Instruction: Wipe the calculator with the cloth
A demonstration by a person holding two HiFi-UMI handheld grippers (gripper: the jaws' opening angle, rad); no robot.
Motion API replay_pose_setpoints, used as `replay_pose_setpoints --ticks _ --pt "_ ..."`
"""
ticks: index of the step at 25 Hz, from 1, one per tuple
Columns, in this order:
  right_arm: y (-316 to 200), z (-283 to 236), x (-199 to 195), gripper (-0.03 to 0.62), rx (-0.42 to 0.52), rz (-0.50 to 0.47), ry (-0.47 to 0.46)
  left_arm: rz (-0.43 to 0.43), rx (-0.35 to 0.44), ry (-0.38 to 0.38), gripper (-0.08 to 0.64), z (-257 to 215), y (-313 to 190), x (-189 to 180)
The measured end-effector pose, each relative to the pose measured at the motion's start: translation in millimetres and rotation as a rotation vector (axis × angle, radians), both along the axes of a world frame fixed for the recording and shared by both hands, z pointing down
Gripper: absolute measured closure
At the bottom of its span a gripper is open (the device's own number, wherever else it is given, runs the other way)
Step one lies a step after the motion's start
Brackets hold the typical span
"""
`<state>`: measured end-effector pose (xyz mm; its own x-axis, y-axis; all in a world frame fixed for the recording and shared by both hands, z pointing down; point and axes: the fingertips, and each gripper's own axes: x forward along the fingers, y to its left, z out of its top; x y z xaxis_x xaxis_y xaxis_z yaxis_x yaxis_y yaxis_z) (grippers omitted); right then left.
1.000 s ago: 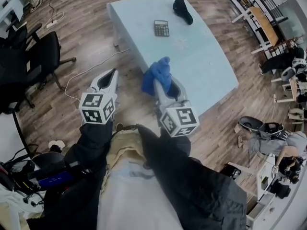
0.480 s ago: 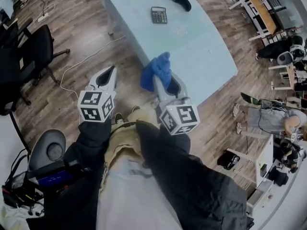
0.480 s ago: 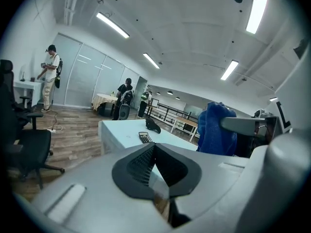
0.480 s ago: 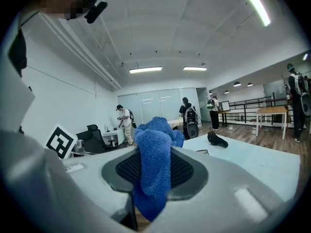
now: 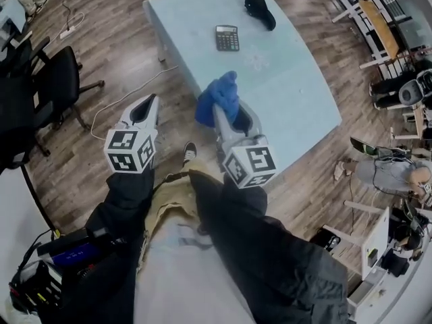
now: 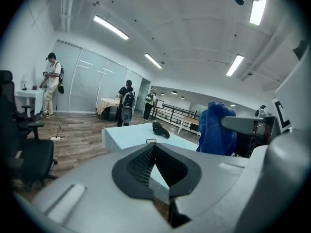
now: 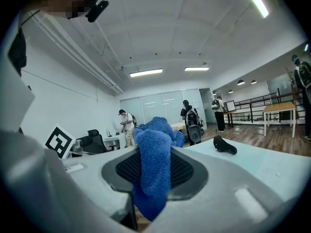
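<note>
A dark calculator lies on the pale blue table, toward its far end. My right gripper is shut on a blue cloth, which bunches up above the jaws at the table's near edge. My left gripper hangs over the wooden floor left of the table, its jaws closed with nothing in them. The left gripper view shows the cloth at the right and the calculator edge-on on the table.
A black object lies at the table's far end, beyond the calculator. Black office chairs stand at the left. A white cable runs across the floor. People stand at the far side of the room.
Both grippers hold their pose, with the cloth still gripped. The view has shifted slightly; the table and calculator sit a little lower and to the right than half a second ago.
</note>
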<state>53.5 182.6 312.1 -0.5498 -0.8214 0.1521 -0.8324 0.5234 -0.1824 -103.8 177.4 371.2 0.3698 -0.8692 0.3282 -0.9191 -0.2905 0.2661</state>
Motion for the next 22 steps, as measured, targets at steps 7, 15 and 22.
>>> replay_pose_setpoints --ticks 7,15,22 --pt "-62.3 -5.1 15.6 0.469 -0.004 -0.02 -0.028 -0.001 0.004 -0.028 0.563 -11.0 -57.6 16.8" --pt "-113.2 14.7 40.3 0.468 -0.072 -0.036 -0.043 -0.009 -0.04 -0.04 0.563 -0.2 -109.0 34.9" --pt "-131.5 37.5 40.0 0.468 -0.143 -0.039 -0.046 -0.01 -0.102 -0.027 0.563 21.5 -126.6 36.5"
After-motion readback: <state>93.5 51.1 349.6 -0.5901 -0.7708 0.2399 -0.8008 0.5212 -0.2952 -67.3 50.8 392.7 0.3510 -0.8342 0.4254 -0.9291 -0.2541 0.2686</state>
